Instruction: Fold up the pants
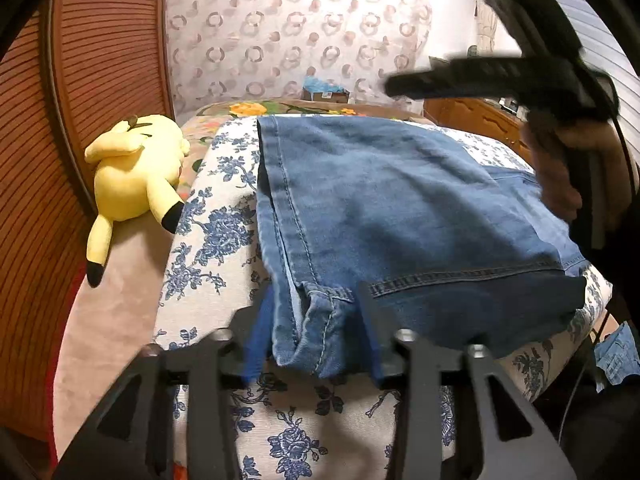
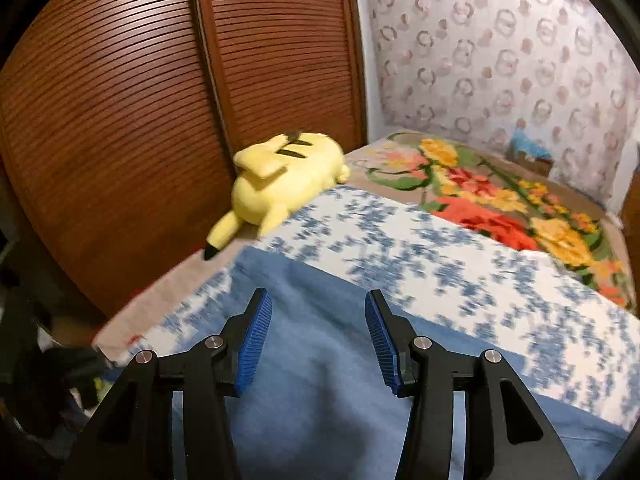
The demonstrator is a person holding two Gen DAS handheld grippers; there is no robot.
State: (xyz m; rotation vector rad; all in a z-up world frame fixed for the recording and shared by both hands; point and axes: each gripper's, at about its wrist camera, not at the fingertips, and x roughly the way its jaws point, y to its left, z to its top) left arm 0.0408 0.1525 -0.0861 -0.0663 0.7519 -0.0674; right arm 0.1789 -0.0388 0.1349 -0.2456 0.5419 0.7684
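Folded blue jeans (image 1: pixel 400 200) lie flat on a white sheet with blue flowers (image 1: pixel 208 240). My left gripper (image 1: pixel 312 320) is at their near corner. Its jaws stand apart, with the hem fold lying loose between the blue pads. In the right wrist view, my right gripper (image 2: pixel 318 320) hovers open just over the denim (image 2: pixel 320 420), and nothing sits between its fingers (image 2: pixel 256 336). In the left wrist view, a person's hand (image 1: pixel 560 168) grips a blurred black tool above the far right side of the jeans.
A yellow plush toy (image 2: pixel 288 168) lies at the bed's left edge against brown louvred doors (image 2: pixel 120 140). A bright flowered blanket (image 2: pixel 500 208) covers the far end of the bed. A patterned curtain (image 1: pixel 300 20) hangs behind. More denim (image 1: pixel 616 356) hangs off the right side.
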